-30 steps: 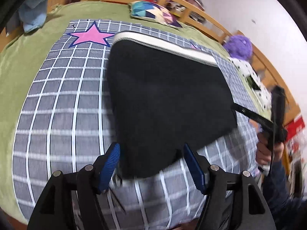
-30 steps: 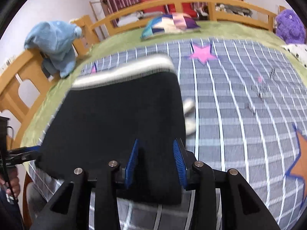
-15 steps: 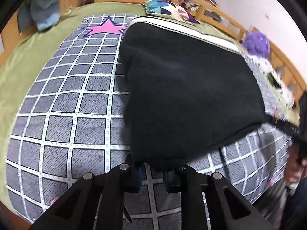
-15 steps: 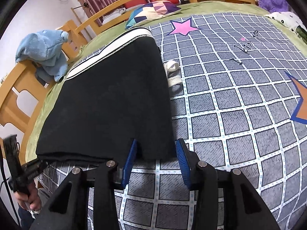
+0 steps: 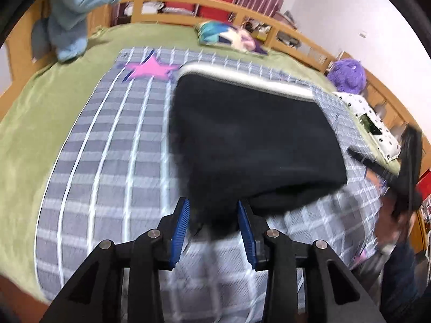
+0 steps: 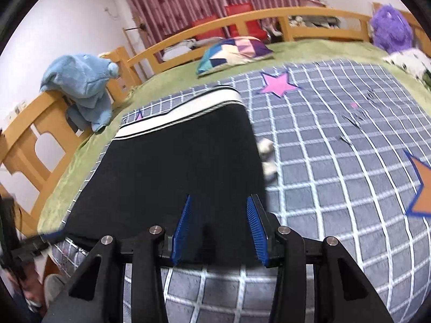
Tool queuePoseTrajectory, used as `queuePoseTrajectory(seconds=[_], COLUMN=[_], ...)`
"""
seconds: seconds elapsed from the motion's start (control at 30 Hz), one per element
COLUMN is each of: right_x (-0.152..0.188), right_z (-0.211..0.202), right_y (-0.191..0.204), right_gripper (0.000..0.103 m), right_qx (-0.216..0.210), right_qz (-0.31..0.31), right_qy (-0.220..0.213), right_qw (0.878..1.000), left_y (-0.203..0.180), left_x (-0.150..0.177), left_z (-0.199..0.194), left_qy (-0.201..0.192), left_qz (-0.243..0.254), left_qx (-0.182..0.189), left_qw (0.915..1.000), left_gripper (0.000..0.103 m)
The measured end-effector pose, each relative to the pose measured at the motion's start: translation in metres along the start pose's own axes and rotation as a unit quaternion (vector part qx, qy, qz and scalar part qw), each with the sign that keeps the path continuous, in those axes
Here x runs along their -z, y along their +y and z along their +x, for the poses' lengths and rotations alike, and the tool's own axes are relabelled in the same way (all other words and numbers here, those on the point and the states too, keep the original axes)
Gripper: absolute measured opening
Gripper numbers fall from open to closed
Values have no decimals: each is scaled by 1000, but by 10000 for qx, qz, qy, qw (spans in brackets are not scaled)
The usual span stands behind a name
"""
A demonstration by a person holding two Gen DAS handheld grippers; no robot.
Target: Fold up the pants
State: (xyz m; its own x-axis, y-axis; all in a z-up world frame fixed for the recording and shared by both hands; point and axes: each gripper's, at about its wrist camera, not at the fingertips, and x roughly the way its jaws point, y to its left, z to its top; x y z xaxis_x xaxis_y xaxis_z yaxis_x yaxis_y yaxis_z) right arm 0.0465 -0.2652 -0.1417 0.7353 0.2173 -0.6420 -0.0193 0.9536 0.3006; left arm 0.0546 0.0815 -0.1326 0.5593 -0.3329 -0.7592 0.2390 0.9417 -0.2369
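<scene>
Covering green bed [image 6: 309, 51]: checked blanket [image 6: 336, 161]

We look from two fisheye cameras, each mounted just behind its own claw and aimed forward and down along the fingers. The left wrist view sits at the near edge of the black pants [image 5: 250, 140], close over their near left corner, with the left claw [image 5: 212, 228] at the bottom of the frame. The right wrist view sits at the same near edge toward the pants' right side, above the right claw [image 6: 219, 228]. Both views face the wooden headboard [image 6: 309, 24] beyond the pants and share the pants, the checked blanket [image 5: 113, 145], the patchwork pillow [image 6: 234, 51] and the blue plush [image 6: 80, 86].
</scene>
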Motion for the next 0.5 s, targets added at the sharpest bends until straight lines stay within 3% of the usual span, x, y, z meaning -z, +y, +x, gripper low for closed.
queuePoseTrajectory(seconds=[0.13, 0.23, 0.3, 0.4, 0.5], right_x=[20, 42, 48, 43, 31], right_z=[28, 39, 39, 34, 27], right_y=[19, 20, 17, 14, 8], right_gripper=[43, 42, 42, 42, 42], right_qx=[525, 894, 849, 704, 466], right_qz=[-946, -1506, -1453, -1414, -1224], right_qy=[73, 332, 465, 577, 665], right_qw=[9941, 9840, 9846, 9858, 9892], left_y=[-23, -16, -15, -1, 11], left_x=[-22, -5, 17, 37, 40], left_z=[25, 32, 38, 30, 2], left_qy=[-200, -107, 266, 553, 309], left_qz=[384, 156, 377, 135, 0], left_qx=[-382, -190, -140, 393, 418], left_qw=[9983, 9996, 9988, 9976, 9986], left_gripper=[43, 53, 52, 51, 51])
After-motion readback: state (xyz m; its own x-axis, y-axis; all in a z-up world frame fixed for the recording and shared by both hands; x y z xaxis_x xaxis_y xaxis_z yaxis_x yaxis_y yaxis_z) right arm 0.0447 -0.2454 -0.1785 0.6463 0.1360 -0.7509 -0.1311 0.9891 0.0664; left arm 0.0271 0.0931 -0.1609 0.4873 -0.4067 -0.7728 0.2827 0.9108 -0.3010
